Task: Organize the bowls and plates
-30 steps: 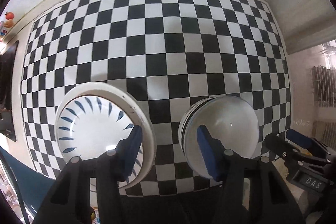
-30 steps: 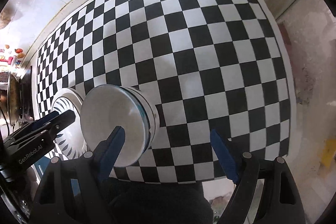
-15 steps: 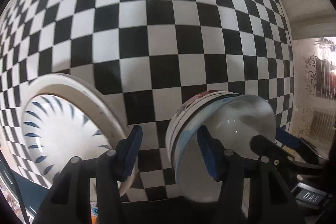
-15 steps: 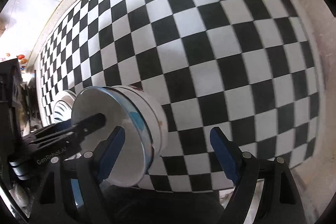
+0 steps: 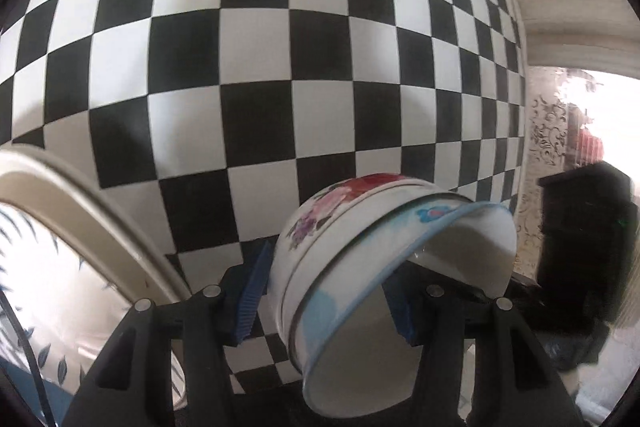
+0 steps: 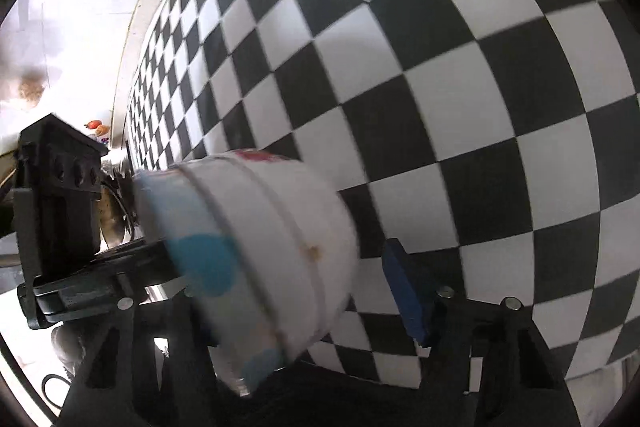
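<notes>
Two nested floral bowls (image 5: 360,267)

A blurred stack of white bowls (image 6: 256,251) lies tilted on the checkered table (image 6: 460,75), between the right gripper (image 6: 304,291) fingers, whose jaws have just been closing; contact seems unclear. The left gripper (image 6: 60,227) sits beside the stack.

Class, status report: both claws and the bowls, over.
Left claw open, astride bowl stack rim. Right claw just closing round stack, pad clear. Plate beside.
</notes>
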Tool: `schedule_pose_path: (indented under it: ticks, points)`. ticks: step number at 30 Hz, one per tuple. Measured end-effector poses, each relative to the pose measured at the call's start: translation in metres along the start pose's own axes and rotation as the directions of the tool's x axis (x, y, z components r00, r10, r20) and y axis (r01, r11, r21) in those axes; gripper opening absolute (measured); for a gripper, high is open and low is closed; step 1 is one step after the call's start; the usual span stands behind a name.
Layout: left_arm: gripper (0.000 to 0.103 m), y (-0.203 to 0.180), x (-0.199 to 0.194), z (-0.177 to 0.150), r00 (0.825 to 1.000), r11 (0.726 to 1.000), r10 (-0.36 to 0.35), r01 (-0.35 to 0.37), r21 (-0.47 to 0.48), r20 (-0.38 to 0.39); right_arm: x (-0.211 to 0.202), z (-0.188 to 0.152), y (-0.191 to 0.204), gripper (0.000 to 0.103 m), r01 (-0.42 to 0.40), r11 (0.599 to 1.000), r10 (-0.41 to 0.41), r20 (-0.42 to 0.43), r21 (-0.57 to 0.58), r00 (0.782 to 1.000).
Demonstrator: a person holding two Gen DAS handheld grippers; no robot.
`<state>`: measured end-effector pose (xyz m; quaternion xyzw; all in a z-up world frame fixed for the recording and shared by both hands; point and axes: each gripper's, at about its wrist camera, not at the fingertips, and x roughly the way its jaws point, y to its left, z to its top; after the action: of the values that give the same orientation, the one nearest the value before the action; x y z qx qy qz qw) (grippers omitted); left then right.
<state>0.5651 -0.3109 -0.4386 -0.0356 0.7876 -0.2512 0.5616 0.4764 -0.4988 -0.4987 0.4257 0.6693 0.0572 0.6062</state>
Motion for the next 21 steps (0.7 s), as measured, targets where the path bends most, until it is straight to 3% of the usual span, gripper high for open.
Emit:
schedule_pose_path:
  ticks: [4,14,21]
  points:
    - [0.049,0.0,0.001,0.001,1.0,1.0,-0.025,0.025,0.011,0.014,0.011,0.002,-0.005,0.051,-0.084,0.996,0.084,-0.025,0.002,0.996]
    - [0.049,-0.007,-0.011,-0.011,0.998,0.996,0.041,-0.045,0.074,0.057,0.008,-0.001,0.003,0.051,-0.045,0.998,0.044,-0.027,-0.045,0.999]
    - [0.049,-0.003,-0.018,-0.02,0.997,0.997,0.044,-0.048,0.068,0.068,0.013,-0.011,0.023,0.051,-0.039,0.997,0.037,-0.027,-0.061,0.999]
